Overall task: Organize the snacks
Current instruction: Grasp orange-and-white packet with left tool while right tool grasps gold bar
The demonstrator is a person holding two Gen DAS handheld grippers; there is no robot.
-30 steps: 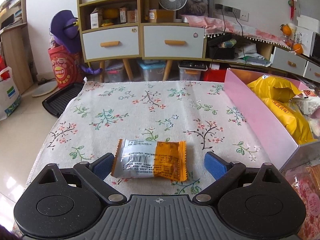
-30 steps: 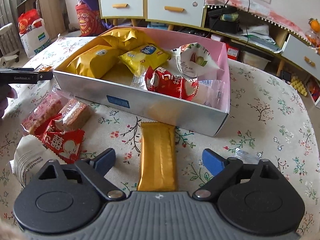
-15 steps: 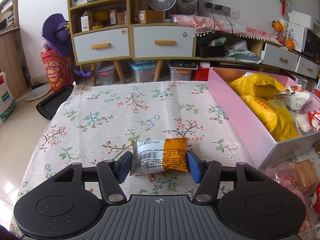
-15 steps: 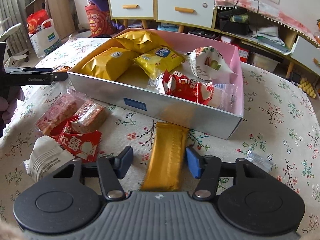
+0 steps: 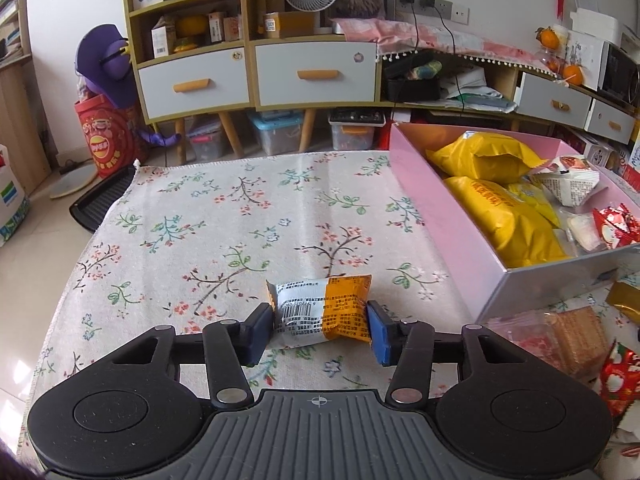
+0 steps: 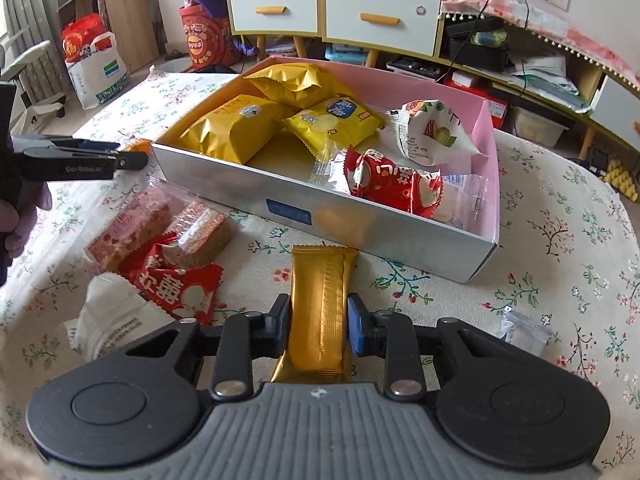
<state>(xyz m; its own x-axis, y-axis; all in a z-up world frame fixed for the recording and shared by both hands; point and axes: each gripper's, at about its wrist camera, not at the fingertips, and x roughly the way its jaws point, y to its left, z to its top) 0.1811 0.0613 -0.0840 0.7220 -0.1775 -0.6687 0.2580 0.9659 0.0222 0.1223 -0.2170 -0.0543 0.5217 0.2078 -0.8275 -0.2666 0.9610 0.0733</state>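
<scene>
Both jaws just closing: left gripper [image 5: 320,326] pinches the orange-white packet [image 5: 322,312], right gripper [image 6: 318,326] clamps the gold bar [image 6: 320,312]; lift each clear of the pink box [image 6: 360,236] wall before releasing inside.

White-and-orange snack packet [image 5: 322,312], gold bar wrapper [image 6: 320,312], pink box [image 5: 432,216], floral-patterned cream tablecloth [image 5: 224,216].
</scene>
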